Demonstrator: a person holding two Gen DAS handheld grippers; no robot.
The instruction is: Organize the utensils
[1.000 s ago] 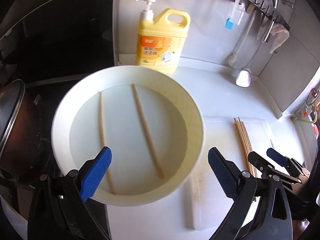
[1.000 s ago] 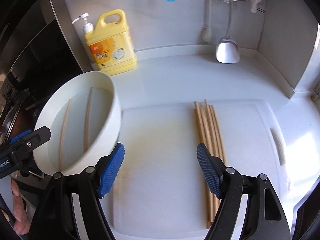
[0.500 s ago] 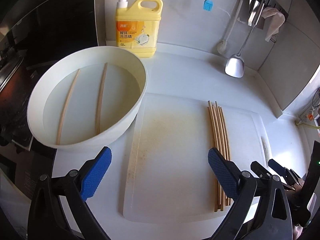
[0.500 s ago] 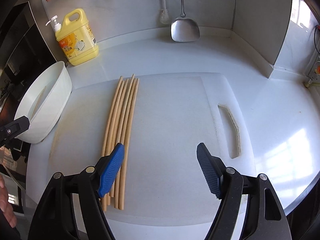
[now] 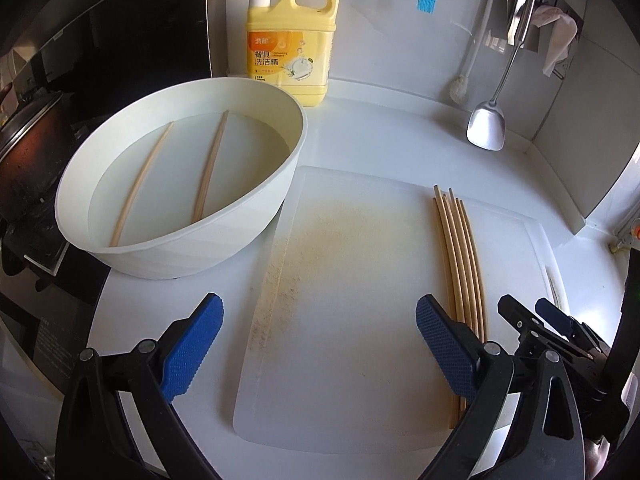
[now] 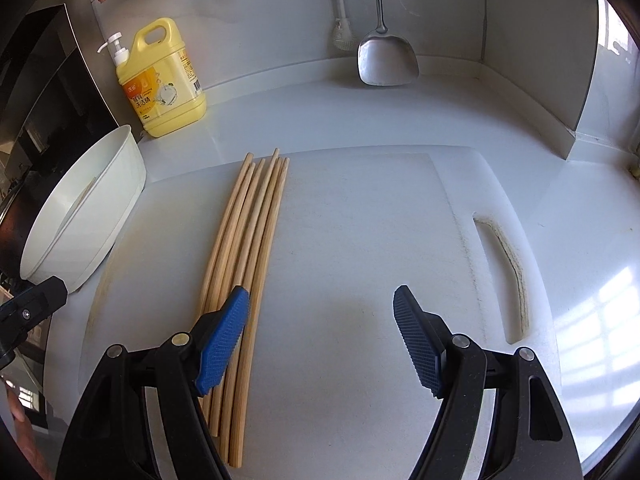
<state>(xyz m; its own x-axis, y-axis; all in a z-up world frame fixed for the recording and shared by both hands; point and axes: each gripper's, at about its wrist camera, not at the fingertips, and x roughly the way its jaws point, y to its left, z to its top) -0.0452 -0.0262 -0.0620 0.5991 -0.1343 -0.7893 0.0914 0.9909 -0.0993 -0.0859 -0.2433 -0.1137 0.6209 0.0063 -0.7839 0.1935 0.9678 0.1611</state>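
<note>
Several wooden chopsticks [image 5: 460, 256] [image 6: 248, 248] lie side by side on a white cutting board [image 5: 352, 288] [image 6: 360, 240]. Two more chopsticks [image 5: 208, 172] rest in water inside a white basin [image 5: 276, 196] [image 6: 100, 208] left of the board. My left gripper [image 5: 318, 344] hangs open over the board's near left part, nothing between its blue pads. My right gripper [image 6: 320, 340] is open too, above the board just right of the bundle; its left pad overlaps the chopsticks in view. The right gripper's tips [image 5: 536, 320] also show in the left wrist view.
A yellow detergent jug [image 5: 292, 48] [image 6: 164, 80] stands at the back wall. A metal spatula [image 5: 486, 128] [image 6: 386, 56], a white brush and a blue silicone brush [image 5: 426, 0] hang on the wall. A dark stove with a pot [image 5: 28, 148] lies left of the basin.
Both grippers swung right from over the basin to over the cutting board and sank a little. Both stayed open. The chopsticks have not moved.
</note>
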